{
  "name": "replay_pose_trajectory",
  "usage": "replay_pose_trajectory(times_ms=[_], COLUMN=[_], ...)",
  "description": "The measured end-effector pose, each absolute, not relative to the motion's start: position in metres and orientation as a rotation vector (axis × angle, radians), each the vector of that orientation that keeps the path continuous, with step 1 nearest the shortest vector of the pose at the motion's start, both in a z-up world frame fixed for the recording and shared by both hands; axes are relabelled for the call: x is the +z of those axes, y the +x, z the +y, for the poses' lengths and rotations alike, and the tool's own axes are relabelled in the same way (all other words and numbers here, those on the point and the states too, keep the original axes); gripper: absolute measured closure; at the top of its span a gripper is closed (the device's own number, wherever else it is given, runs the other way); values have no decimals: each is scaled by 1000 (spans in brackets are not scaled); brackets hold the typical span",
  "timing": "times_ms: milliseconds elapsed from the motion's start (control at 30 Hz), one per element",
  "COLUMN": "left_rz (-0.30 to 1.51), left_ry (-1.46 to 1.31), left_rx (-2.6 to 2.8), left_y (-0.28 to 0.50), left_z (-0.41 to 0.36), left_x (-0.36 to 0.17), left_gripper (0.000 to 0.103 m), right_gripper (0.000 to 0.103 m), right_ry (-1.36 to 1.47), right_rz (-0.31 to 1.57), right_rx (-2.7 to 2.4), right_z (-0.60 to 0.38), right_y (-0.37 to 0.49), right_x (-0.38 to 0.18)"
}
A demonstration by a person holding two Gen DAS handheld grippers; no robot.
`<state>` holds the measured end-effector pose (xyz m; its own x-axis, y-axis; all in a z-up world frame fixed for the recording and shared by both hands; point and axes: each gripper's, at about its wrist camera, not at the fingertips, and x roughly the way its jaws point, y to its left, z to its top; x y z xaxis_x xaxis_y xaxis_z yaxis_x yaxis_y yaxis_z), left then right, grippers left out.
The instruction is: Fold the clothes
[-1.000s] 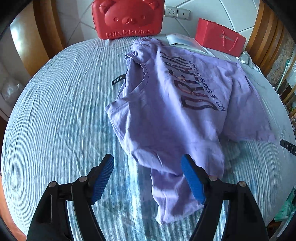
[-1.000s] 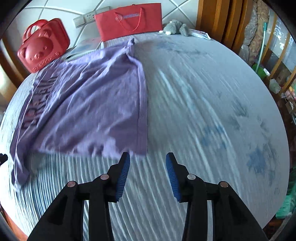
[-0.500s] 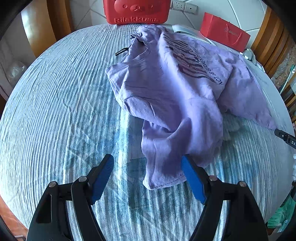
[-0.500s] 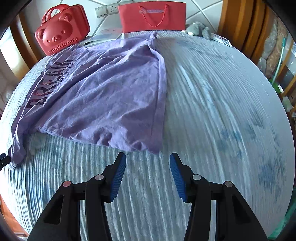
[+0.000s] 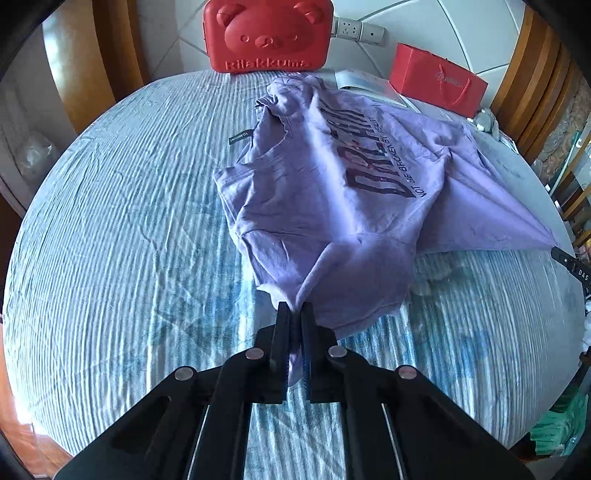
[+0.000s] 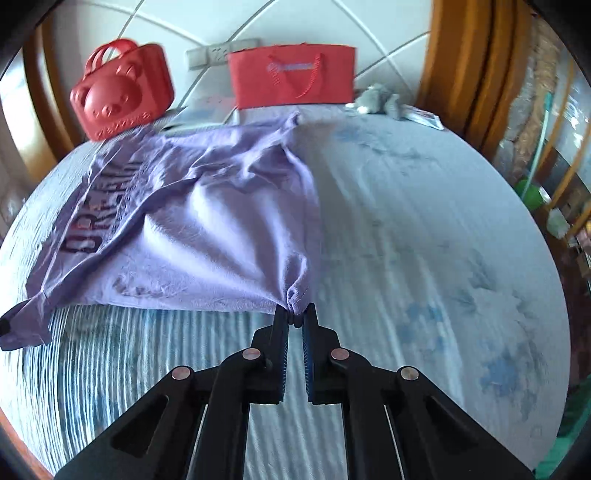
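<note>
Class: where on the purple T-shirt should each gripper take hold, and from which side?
Grip the purple T-shirt at its near edge, approaching low from the front: left gripper on the bunched sleeve, right gripper on the hem corner, as both now pinch.

We note T-shirt [image 5: 332, 206]: lilac, dark maroon block lettering, small black neck label. Tablecloth [image 5: 110, 258]: pale blue-white crinkle stripes, faded blue blotches. Bear-face case [image 5: 266, 35]: solid red. Gift bag [image 6: 291, 75]: red, red cord handles. Left gripper [image 5: 294, 314], right gripper [image 6: 295, 317]: black arms, blue pads. Plush toy [image 6: 376, 98]: grey.
</note>
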<state>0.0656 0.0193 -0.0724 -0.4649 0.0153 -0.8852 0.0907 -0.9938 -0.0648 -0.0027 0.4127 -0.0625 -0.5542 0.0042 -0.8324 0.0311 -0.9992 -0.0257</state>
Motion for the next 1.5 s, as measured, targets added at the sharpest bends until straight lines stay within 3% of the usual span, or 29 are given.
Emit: replay_pose_trajectory(times_ms=[33,233,267,367,400,500,600,733,767,800,833,900,933,967,1000,1267,1500], left_rz=[168,154,182,218,210,155,128,115,115,103,92,89,89,86,85,159,126], left_ry=[1620,1711,1709,1663,1656,1667,1701,1742,1755,1771,1786,1801,1793,1781,1762,1654,1703], left_rx=[-2646,-2622,-2622,-2653,-2673,-2693,-2654,-2612,-2608,-2601,-2595,-2596,-2602,-2612,-2622,-2649,-2657], left_y=[69,77,75,72,72,68,60,53,51,49,46,43,42,43,44,75,80], left_z=[19,15,12,13,18,31,37,39,40,41,43,45,46,47,46,15,-2], left_x=[-70,-81,-81,-74,-73,-76,-92,-111,-115,-118,-121,-124,-122,-119,-114,-69,-72], left_gripper=[99,98,93,51,45,45,45,45,55,76,85,94,96,98,98,99,98], right_gripper=[103,103,103,99,93,68,54,53,53,53,53,54,65,74,97,97,97], right_ry=[1469,1496,1503,1507,1517,1535,1531,1562,1570,1578,1585,1599,1619,1616,1614,1554,1545], right_rz=[59,54,53,49,28,-5,36,-27,-37,-45,-42,-33,-19,36,84,83,22], right_rx=[-2768,-2751,-2746,-2751,-2756,-2754,-2731,-2699,-2692,-2686,-2682,-2662,-2644,-2642,-2637,-2722,-2727], right_z=[414,425,427,432,434,440,438,444,443,443,442,439,436,431,426,433,446], right_y=[-1,10,12,14,13,14,13,1,-5,-10,-14,-24,-28,-30,-32,-11,12], right_x=[-59,-64,-65,-67,-67,-71,-76,-91,-94,-98,-101,-109,-113,-113,-112,-82,-64])
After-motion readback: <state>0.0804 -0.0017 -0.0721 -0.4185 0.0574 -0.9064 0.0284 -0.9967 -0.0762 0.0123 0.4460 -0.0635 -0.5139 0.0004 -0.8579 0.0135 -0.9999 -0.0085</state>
